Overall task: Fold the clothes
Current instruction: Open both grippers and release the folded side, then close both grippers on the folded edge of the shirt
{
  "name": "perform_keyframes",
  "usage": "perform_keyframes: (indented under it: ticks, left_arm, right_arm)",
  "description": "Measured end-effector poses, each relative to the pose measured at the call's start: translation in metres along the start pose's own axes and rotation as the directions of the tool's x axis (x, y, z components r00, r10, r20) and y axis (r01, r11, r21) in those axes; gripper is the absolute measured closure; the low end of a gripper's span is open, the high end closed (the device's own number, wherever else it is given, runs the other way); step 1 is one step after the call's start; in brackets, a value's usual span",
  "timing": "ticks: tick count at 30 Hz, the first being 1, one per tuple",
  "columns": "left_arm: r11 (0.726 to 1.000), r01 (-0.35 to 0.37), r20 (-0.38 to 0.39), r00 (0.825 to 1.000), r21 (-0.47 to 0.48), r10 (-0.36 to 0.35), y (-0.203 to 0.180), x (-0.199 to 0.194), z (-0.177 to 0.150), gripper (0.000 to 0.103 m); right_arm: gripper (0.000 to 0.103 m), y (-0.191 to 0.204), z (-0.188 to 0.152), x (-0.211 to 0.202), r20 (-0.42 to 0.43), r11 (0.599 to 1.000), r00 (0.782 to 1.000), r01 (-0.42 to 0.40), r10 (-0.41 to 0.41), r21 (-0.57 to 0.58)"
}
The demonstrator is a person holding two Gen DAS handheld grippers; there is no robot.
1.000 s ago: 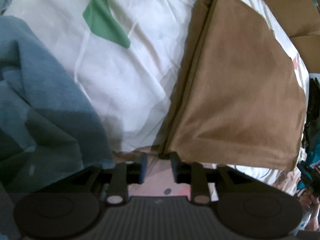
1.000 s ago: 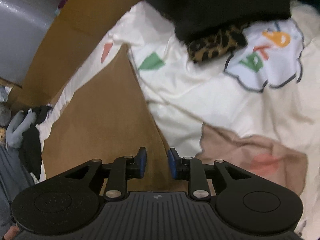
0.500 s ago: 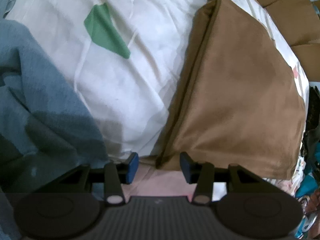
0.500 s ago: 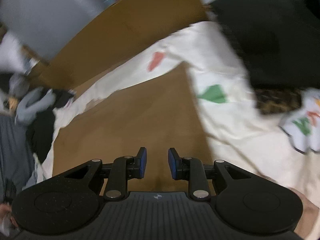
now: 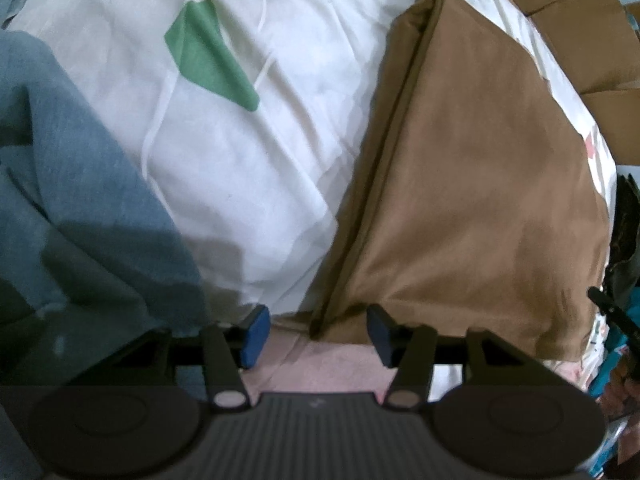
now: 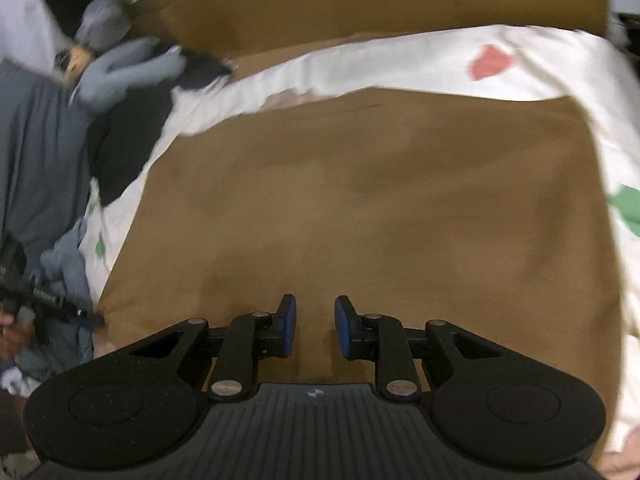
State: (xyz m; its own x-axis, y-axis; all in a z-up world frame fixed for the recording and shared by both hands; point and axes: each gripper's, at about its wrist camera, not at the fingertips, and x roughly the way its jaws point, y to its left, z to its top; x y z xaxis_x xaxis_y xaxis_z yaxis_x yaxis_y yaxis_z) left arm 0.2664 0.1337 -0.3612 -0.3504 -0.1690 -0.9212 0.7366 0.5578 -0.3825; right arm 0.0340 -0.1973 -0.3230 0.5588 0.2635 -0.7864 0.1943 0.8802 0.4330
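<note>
A folded brown garment (image 5: 472, 184) lies flat on the white printed bedsheet (image 5: 248, 140). My left gripper (image 5: 318, 330) is at the garment's near left corner. Its jaws are opening, and the corner lies between the blue pads (image 5: 254, 332) without being pressed. In the right wrist view the same brown garment (image 6: 360, 200) fills the middle. My right gripper (image 6: 316, 328) hovers over its near part, jaws a narrow gap apart with nothing between them.
A blue-grey garment (image 5: 72, 208) is bunched at the left of the left wrist view. Brown cardboard (image 5: 580, 40) runs along the bed's far side. In the right wrist view, dark and grey clothes (image 6: 120, 128) are heaped past the sheet's (image 6: 440, 60) left edge.
The left jaws have spread wide around the brown garment's corner. The right gripper has swung and rolled from beside the garment's edge to over its middle, with its gap about the same.
</note>
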Motion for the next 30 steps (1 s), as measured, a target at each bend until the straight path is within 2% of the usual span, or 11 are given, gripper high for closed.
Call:
perform_keyframes:
  ticks: [16,21,30]
  left_arm:
    - [0.999,0.046,-0.005,0.999,0.009,-0.046,-0.022,0.024,-0.004,0.046]
    - [0.999,0.053,-0.003,0.999,0.008,-0.053,-0.028,0.03,-0.007,0.046]
    - [0.997,0.076,0.011,0.997,-0.004,-0.076,-0.037,0.035,-0.017,0.046]
  right_arm:
    - [0.085,0.073,-0.017,0.039,-0.142,0.981,0.988,-0.091,0.067,-0.169]
    - [0.091,0.09,-0.032,0.059,-0.198,0.968,0.979,-0.094,0.047,-0.234]
    - [0.092,0.096,-0.027,0.073,-0.176,0.965,0.984,-0.054,0.008,-0.257]
